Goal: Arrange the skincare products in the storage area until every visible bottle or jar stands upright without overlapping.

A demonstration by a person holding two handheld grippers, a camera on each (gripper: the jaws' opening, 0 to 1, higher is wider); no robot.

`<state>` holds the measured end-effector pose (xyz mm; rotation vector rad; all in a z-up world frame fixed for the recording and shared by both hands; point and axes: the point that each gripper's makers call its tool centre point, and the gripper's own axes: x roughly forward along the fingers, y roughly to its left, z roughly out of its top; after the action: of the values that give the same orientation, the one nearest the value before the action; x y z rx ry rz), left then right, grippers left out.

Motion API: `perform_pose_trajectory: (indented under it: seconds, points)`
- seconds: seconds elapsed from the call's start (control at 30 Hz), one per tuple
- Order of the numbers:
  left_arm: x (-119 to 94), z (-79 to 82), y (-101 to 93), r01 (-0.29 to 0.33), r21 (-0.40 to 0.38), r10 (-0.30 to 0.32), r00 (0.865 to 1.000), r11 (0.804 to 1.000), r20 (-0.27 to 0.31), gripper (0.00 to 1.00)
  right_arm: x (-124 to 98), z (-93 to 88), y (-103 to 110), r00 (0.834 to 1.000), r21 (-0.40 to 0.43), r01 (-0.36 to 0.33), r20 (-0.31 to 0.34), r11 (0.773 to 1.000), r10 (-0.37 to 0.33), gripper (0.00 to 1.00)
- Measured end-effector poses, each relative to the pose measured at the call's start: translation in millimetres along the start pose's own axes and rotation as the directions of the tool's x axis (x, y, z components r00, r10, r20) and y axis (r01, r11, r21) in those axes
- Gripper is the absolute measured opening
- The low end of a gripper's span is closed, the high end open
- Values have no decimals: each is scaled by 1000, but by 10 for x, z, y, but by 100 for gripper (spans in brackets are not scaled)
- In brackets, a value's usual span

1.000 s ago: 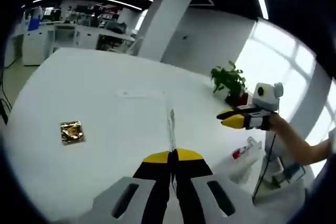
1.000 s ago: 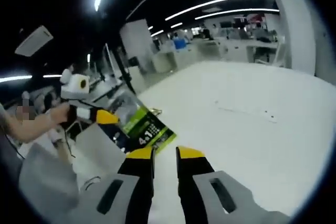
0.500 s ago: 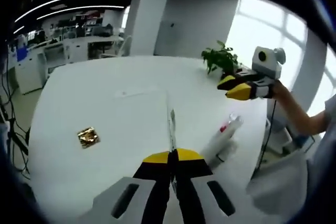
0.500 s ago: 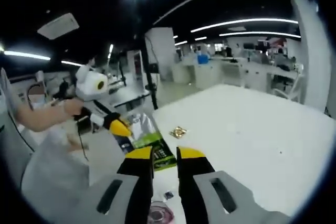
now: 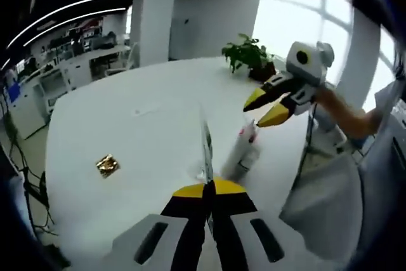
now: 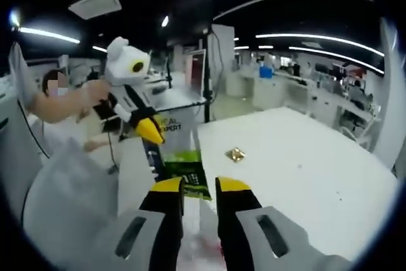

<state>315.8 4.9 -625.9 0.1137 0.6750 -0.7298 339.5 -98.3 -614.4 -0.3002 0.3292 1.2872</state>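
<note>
Left tongs pinch an edge-on sachet, its face hidden.

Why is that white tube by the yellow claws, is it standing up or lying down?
Standing up, leaning a little. In the left gripper view the white tube rises from the white table, its base down and red-marked top up, below the right gripper.

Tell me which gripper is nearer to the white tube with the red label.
Right. The right gripper hangs open just above the white tube, which leans on the table. The left gripper, shut on a green sachet, sits back from it.
</note>
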Motion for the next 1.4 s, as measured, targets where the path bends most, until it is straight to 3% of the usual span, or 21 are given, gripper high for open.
perform_pose_trajectory:
  seconds: [0.23,0.43,0.5,0.7,0.87,1.17,1.4]
  points:
    - [-220,6,-282,65,71,-63,998,995,-28,0,-12,-83,311,999,-39,-44,-16,998,43,22]
    - [-318,20,-467,88,118,-82,995,989,-51,0,30,-228,529,996,-91,-69,-58,993,64,23]
    - [-352,15,-579,116,148,-107,992,982,-68,0,44,-288,534,996,-110,-56,-79,992,48,25]
    - [-394,38,-863,212,168,-203,977,963,-73,0,98,-500,682,991,-77,-97,-101,992,89,27]
    - [-342,54,-881,228,160,-219,973,960,-74,0,147,-692,884,981,-14,-159,-116,987,156,26]
    - [-225,3,-939,286,143,-273,957,948,-100,0,145,-788,922,979,77,-174,-89,982,181,18]
    - [-97,-5,-847,298,23,-295,952,954,-88,0,146,-882,973,974,115,-190,-100,975,202,13]
